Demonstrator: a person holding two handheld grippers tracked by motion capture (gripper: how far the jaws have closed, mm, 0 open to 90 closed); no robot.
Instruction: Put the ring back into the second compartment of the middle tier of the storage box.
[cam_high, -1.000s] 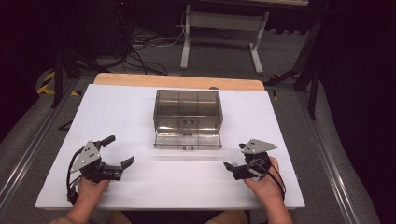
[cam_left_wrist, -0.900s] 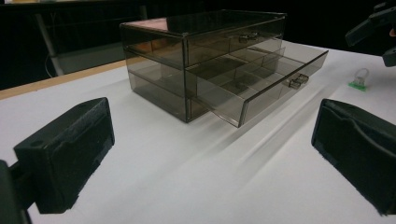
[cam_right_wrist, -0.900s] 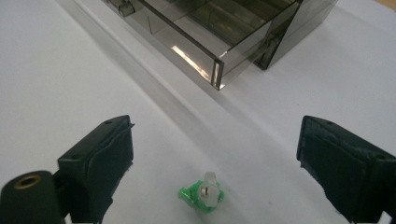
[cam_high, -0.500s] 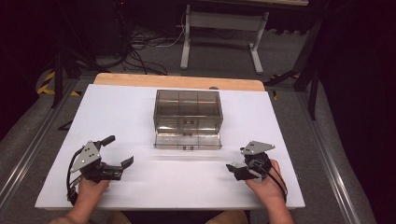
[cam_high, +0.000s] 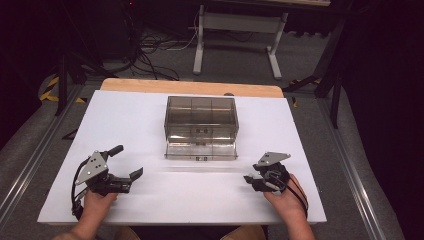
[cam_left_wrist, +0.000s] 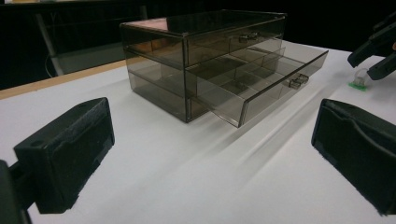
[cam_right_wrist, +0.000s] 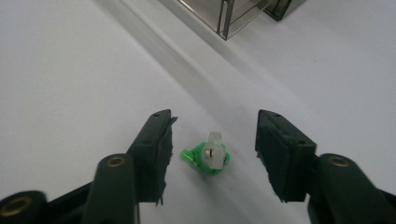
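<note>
A smoky clear drawer box (cam_high: 201, 125) stands at the upper middle of the white surface (cam_high: 125, 125) in the high view. Its bottom drawer (cam_high: 201, 149) is pulled out toward the lower edge of the frame. In the left gripper view the drawer's divided compartments look bare.

In the right gripper view, a small green and clear part (cam_right_wrist: 208, 157) lies on the surface at lower centre. It sits between the fingers of the right gripper (cam_right_wrist: 212, 154), which have just been closing. They stand apart on either side of it, not touching it.

At the lower left of the high view, the left gripper (cam_high: 127, 162) has its fingers wide apart, with nothing between them.

Bare white surface runs along the lower part of the frame between the two grippers and the drawer front. More lies to the left and right of the box, out to the edges.
</note>
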